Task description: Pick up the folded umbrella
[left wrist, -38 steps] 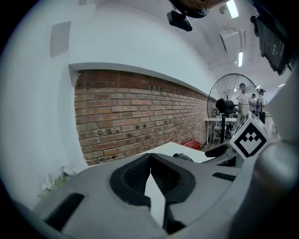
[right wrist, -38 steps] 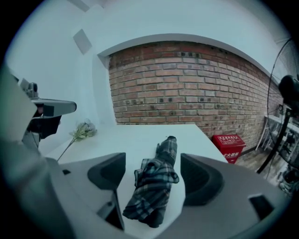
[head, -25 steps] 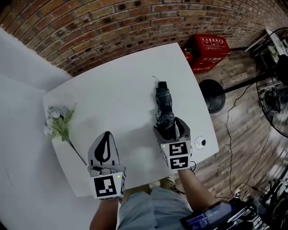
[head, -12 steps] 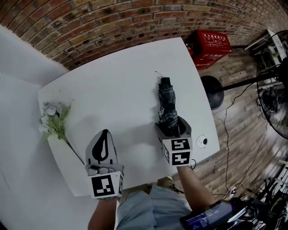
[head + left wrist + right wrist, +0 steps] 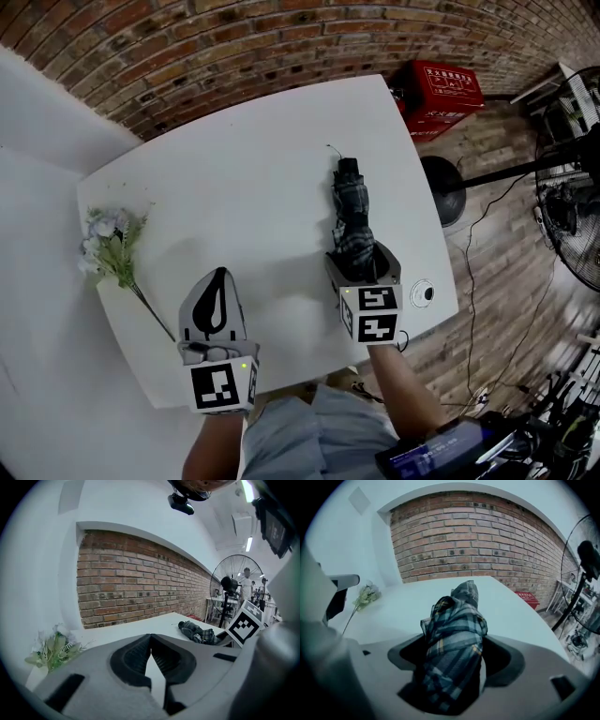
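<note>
The folded umbrella, dark plaid fabric, lies lengthwise on the white table, right of the middle. My right gripper is shut on its near end, and in the right gripper view the plaid cloth fills the space between the jaws. The umbrella's far end with a thin cord points to the brick wall. My left gripper hovers over the table's near left part, shut and holding nothing; its fingertips meet. The umbrella shows at that view's right.
A bunch of pale artificial flowers lies at the table's left edge. A small round white device sits at the near right corner. On the floor to the right are a red box, a round stand base and a fan.
The right gripper's jaws have drawn in round the umbrella's near end. The left gripper has hardly moved. The head view has shifted a little.
</note>
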A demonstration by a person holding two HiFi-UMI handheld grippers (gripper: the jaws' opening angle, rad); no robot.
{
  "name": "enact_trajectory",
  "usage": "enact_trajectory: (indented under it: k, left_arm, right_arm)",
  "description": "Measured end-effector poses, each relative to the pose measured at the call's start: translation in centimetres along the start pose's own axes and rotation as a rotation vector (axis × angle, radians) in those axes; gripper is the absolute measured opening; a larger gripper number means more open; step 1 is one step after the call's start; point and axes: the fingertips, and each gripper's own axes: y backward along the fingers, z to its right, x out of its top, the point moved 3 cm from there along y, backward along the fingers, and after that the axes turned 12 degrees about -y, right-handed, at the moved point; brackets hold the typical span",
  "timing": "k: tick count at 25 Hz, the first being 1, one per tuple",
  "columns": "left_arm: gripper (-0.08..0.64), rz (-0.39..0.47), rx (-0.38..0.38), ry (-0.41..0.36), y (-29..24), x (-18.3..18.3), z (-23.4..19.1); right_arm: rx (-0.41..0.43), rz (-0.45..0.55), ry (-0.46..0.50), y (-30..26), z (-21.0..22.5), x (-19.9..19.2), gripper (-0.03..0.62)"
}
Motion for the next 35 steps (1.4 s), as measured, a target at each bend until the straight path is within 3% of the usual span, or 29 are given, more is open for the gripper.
enact_trajectory:
  k: [19,35]
  left_arm:
    - [0.006,0.012,0.004,0.003,0.3,0.2,0.0]
    - [0.006,0.015,0.01,-0.009,0.6,0.9,0.0]
  right_arm:
    - [-0.013,0.004,-0.055,0.4,0.5,0.1,0.225]
    - [0.012,0.075,-0.107,1.0,0.7,0.4,0.198]
